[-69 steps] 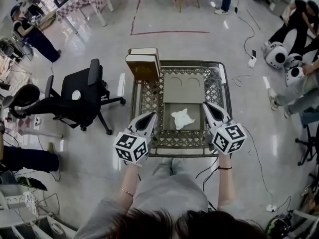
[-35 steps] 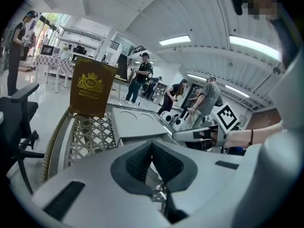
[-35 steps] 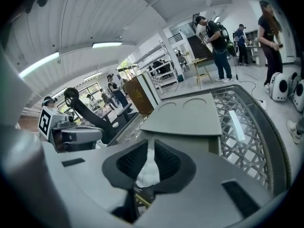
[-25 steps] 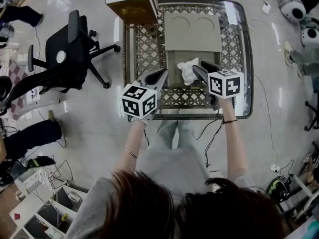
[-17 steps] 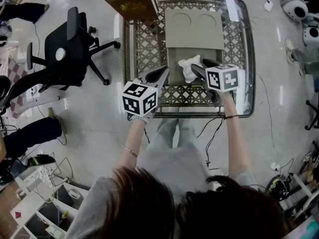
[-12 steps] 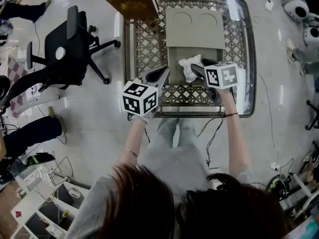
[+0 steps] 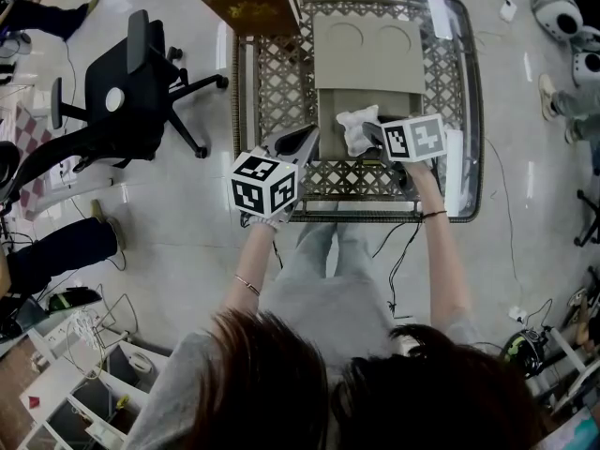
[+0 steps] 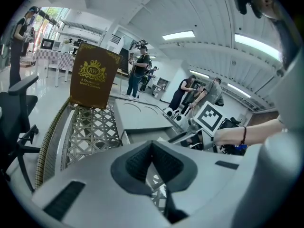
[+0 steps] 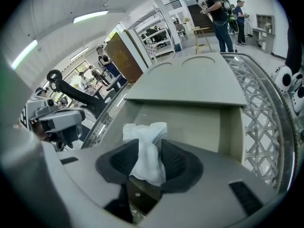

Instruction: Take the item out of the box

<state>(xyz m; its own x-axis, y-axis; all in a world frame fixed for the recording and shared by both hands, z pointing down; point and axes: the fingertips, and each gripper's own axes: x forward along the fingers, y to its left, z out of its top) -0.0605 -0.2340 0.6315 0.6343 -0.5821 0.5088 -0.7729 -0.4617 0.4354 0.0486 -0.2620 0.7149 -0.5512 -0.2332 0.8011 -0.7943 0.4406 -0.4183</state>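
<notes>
An open grey box point(image 7: 328, 111) lies on the lattice table point(image 7: 272, 73), its lid point(image 7: 366, 50) folded back away from me. A crumpled white item point(image 7: 354, 129) sits at the box's near edge. My right gripper point(image 7: 371, 133) reaches in from the right; its jaws are closing and the pads press on the white item point(image 9: 145, 148), which sticks up between them over the box floor point(image 9: 199, 122). My left gripper point(image 7: 305, 139) hovers at the box's left side, shut and holding nothing. From the left gripper point(image 8: 152, 146) view, the box point(image 8: 137, 118) lies ahead.
A brown and gold book-like case point(image 7: 248, 3) stands at the table's far left corner. A black office chair point(image 7: 131, 92) stands on the floor to the left. Cables and people are around the room's edges.
My right gripper has turned a little and edged left over the box, and the white item now sits between its pads. The left gripper has stayed in place.
</notes>
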